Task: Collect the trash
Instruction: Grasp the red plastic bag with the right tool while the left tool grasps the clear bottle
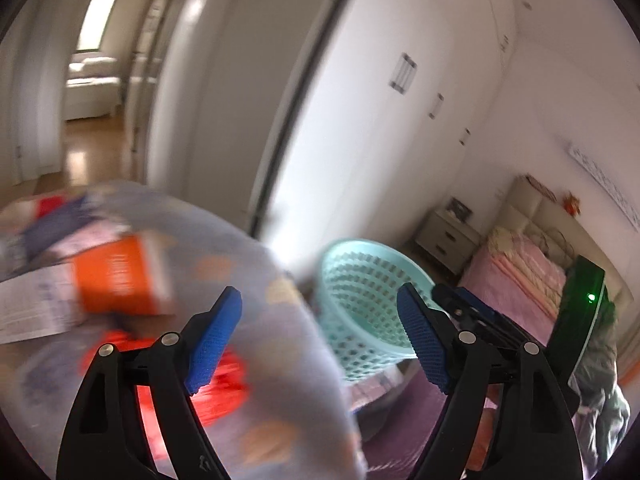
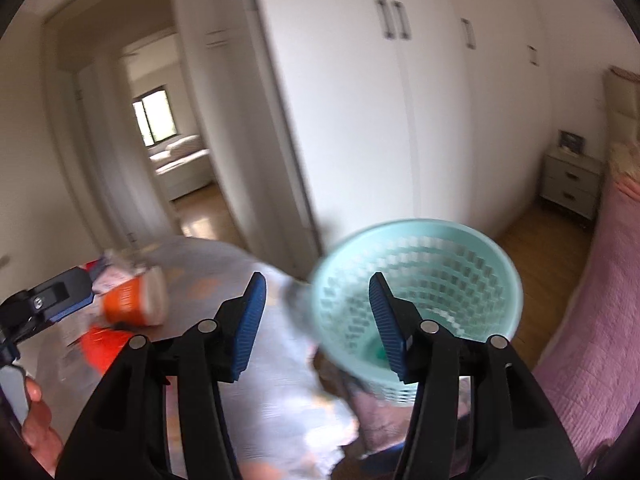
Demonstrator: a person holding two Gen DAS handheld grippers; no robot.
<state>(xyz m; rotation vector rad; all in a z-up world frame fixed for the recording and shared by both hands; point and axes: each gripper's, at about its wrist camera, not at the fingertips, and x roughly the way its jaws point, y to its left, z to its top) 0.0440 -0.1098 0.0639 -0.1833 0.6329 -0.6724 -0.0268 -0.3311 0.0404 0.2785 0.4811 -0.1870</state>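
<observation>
Both grippers stand spread with nothing between their pads. The left gripper (image 1: 320, 340) looks over a translucent patterned trash bag (image 1: 256, 280) lying to its left and below, with an orange carton (image 1: 116, 280), printed paper (image 1: 36, 308) and red wrappers (image 1: 224, 380) showing blurred through or on it. The teal basket (image 1: 360, 312) sits just ahead of it and slightly right, tipped so its mouth faces the cameras. From the right gripper (image 2: 316, 324) the basket (image 2: 420, 280) lies straight ahead, its open rim partly behind the right pad, while the bag (image 2: 240, 300) spreads to the left, touching or just beside the basket's left rim. The right gripper looks the better placed for the basket, the left for the bag. The basket's long axis runs roughly along the right gripper's pointing line, so a rim pinch seems likeliest. Open floor (image 2: 532, 248) lies beyond the basket; a pink bed (image 2: 600, 320) crowds the right side, and wardrobe doors (image 2: 400, 120) stand well ahead.
</observation>
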